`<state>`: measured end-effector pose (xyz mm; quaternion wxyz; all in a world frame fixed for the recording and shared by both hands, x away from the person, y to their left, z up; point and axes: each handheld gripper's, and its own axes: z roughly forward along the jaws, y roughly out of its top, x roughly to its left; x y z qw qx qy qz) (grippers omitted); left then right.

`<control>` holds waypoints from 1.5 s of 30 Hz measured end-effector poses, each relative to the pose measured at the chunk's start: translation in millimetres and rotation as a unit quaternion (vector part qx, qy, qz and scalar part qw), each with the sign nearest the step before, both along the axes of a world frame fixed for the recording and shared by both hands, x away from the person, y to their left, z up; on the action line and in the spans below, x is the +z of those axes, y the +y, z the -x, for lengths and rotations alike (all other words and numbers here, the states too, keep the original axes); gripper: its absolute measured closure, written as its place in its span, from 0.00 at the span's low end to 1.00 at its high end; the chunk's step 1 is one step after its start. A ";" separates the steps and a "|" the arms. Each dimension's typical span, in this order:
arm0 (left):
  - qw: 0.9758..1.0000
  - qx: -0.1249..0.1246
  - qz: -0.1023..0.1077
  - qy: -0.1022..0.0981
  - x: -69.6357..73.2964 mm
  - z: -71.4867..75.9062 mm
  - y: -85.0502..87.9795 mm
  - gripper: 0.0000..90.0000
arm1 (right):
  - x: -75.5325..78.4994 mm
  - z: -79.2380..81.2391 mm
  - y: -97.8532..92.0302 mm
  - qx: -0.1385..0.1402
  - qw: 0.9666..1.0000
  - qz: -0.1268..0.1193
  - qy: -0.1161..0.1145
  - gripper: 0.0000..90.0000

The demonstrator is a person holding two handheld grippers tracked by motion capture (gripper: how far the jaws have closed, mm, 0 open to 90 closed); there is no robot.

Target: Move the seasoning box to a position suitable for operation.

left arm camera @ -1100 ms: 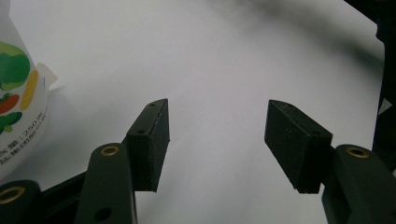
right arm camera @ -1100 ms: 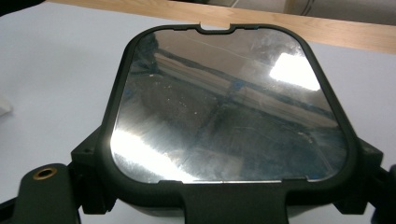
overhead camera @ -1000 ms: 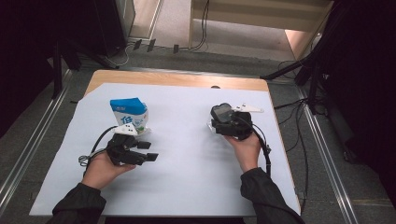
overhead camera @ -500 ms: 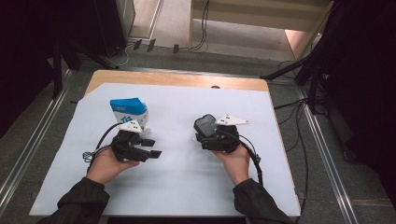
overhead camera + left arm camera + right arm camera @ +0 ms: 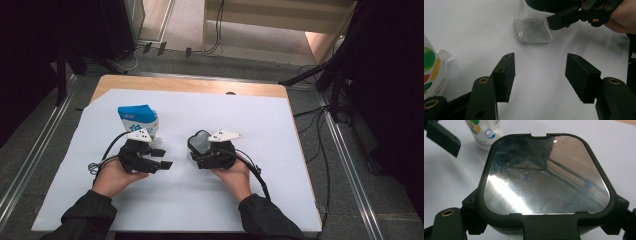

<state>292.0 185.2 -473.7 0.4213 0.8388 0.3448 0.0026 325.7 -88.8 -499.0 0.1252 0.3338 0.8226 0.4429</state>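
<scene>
A clear glass jar [image 5: 199,142] with a black-rimmed, shiny lid [image 5: 546,177] is in my right gripper [image 5: 201,151], whose jaws are shut on the lid's sides. It sits low over the white sheet at the table's middle. My left gripper [image 5: 162,158] is just left of it, open, with nothing between its pads [image 5: 505,75]. In the left gripper view the jar [image 5: 534,30] lies a short way ahead of the open jaws. A blue and white pouch [image 5: 137,119] stands upright right behind the left gripper.
A white sheet [image 5: 280,130] covers most of the wooden table [image 5: 200,85]. Metal rails [image 5: 345,150] run along both sides of the table. Cables [image 5: 215,30] lie on the floor beyond the far edge.
My right hand has carried the jar leftward across the sheet, close to the left gripper. The left hand and the pouch have stayed where they were.
</scene>
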 end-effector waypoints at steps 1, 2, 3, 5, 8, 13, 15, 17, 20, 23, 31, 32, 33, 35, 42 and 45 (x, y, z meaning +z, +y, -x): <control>1.000 0.000 0.001 0.000 -0.1 0.3 0.2 0.47 | 0.0 0.0 0.0 0.000 1.000 0.000 0.000 0.19; 1.000 0.000 0.000 0.001 0.0 0.8 0.7 0.46 | -0.8 3.3 3.1 0.006 1.000 0.016 -0.016 0.18; 1.000 0.000 0.002 0.001 -0.2 1.1 0.9 0.46 | -0.8 3.3 3.1 0.006 1.000 0.016 -0.016 0.18; 1.000 0.002 0.002 0.003 -0.6 1.0 1.7 0.46 | -3.3 5.8 4.2 0.009 1.000 0.019 -0.016 0.17; 1.000 0.002 0.001 0.005 -0.5 1.2 1.8 0.46 | -7.0 0.0 1.7 0.012 1.000 -0.005 0.022 0.13; 1.000 0.002 0.004 0.004 0.5 2.1 0.8 0.47 | 1.1 1.0 -1.4 0.023 0.999 -0.004 0.027 0.11; 1.000 0.003 0.000 0.006 1.7 1.9 0.2 0.48 | 8.4 4.1 -4.4 0.028 0.999 -0.008 0.022 0.10; 1.000 0.005 -0.001 0.001 5.0 2.5 -0.3 0.55 | 15.2 7.8 -9.6 0.030 0.999 -0.011 0.028 0.09; 1.000 0.004 0.006 -0.021 11.7 1.7 -0.4 0.70 | 23.4 15.3 -20.7 0.031 0.999 -0.015 0.026 0.09; 1.000 0.003 0.020 -0.017 12.7 -1.1 0.5 0.85 | 29.4 24.2 -34.2 0.027 0.999 -0.025 0.028 0.11; 1.000 -0.013 -0.006 -0.013 20.2 -20.3 -17.9 1.00 | 31.6 45.2 -64.6 0.033 0.998 -0.045 0.002 0.55; 1.000 -0.015 -0.005 -0.015 21.4 -21.5 -19.7 1.00 | 31.4 45.4 -66.0 0.033 0.998 -0.047 0.008 0.61; 1.000 -0.019 -0.008 -0.024 21.9 -22.9 -22.0 1.00 | 31.1 45.7 -66.8 0.034 0.998 -0.048 0.012 0.64; 0.999 -0.024 -0.009 -0.031 19.4 -25.2 -23.9 1.00 | 29.6 47.2 -67.3 0.036 0.998 -0.045 0.014 0.75; 0.999 -0.024 0.008 -0.029 9.6 -30.0 -27.9 1.00 | 18.5 51.2 -63.1 0.045 0.997 -0.040 0.041 0.98; 1.000 -0.018 0.007 -0.022 6.8 -34.8 -26.6 1.00 | 15.7 54.0 -57.9 0.054 0.997 -0.038 0.042 1.00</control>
